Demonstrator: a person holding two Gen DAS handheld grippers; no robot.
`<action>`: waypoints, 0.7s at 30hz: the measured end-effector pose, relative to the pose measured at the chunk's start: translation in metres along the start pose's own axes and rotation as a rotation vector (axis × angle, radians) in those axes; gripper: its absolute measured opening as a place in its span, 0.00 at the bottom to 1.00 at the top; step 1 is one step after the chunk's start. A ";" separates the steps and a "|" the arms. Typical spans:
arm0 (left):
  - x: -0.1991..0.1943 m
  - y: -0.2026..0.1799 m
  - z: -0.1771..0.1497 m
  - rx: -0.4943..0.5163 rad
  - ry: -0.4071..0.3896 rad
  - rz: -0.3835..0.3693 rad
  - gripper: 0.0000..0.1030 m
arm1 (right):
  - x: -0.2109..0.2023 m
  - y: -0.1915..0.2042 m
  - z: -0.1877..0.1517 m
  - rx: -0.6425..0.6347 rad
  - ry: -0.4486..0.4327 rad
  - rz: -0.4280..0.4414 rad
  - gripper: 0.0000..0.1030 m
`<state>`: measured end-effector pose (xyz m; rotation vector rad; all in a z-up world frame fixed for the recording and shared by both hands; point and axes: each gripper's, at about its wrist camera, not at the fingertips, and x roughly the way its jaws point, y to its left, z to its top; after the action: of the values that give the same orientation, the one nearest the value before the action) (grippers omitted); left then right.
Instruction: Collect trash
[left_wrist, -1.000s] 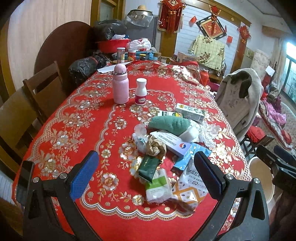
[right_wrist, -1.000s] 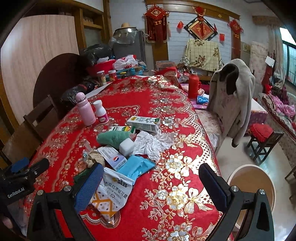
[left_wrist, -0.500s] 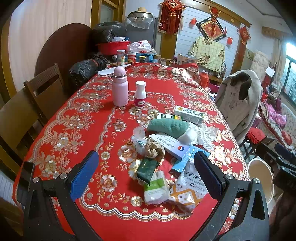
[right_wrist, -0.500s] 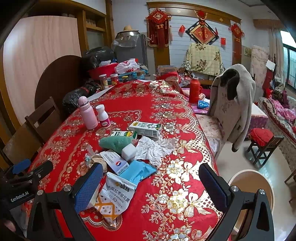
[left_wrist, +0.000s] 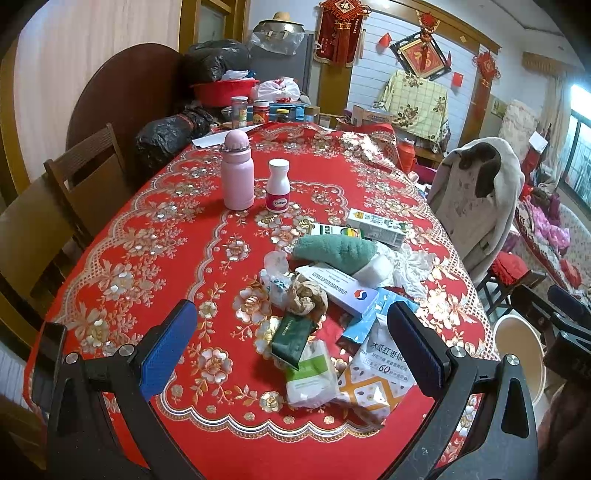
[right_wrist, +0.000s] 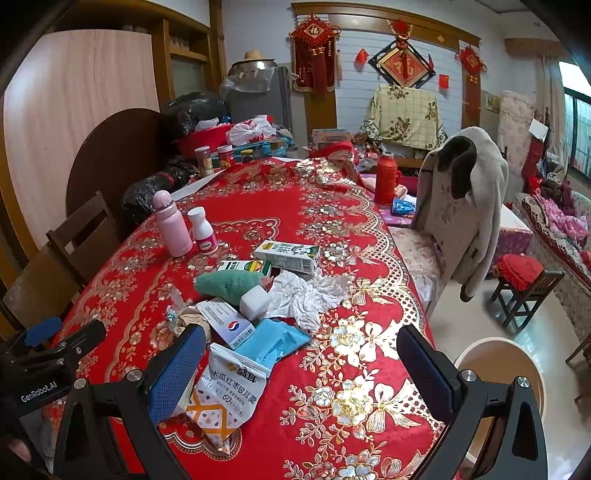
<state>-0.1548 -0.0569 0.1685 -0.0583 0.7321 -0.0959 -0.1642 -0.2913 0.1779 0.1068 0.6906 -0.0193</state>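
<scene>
A heap of trash lies on the red tablecloth (left_wrist: 155, 258): a white snack bag (left_wrist: 376, 376) (right_wrist: 225, 398), a green-and-white packet (left_wrist: 310, 373), a dark green sachet (left_wrist: 291, 338), a white box (left_wrist: 343, 290) (right_wrist: 227, 325), a blue wrapper (right_wrist: 273, 341), crumpled tissue (right_wrist: 306, 295), a green cloth (left_wrist: 334, 249) and milk cartons (right_wrist: 288, 254). My left gripper (left_wrist: 291, 354) is open and empty, above the heap's near end. My right gripper (right_wrist: 303, 373) is open and empty, right of the snack bag. A round bin (right_wrist: 498, 373) stands on the floor at the right.
A pink flask (left_wrist: 238, 170) and a white pill bottle (left_wrist: 277, 190) stand mid-table. Jars, bags and a red basin (left_wrist: 221, 90) crowd the far end. Wooden chairs (left_wrist: 88, 173) stand left; a chair draped with a coat (right_wrist: 461, 206) and a small stool (right_wrist: 524, 291) stand right.
Both grippers have drawn back and risen slightly from the heap; more of the table shows. Nothing on the table has moved.
</scene>
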 end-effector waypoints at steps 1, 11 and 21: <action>0.001 0.000 0.001 -0.001 0.000 -0.001 0.99 | 0.000 0.000 0.000 -0.001 0.000 -0.001 1.00; 0.002 0.000 0.002 -0.002 -0.001 -0.004 0.99 | 0.000 -0.002 0.000 -0.001 0.003 -0.006 1.00; 0.004 0.000 0.004 -0.003 0.002 -0.005 0.99 | 0.002 -0.002 0.000 -0.003 0.007 -0.012 1.00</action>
<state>-0.1490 -0.0571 0.1687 -0.0631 0.7342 -0.0997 -0.1630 -0.2936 0.1766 0.0997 0.6985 -0.0290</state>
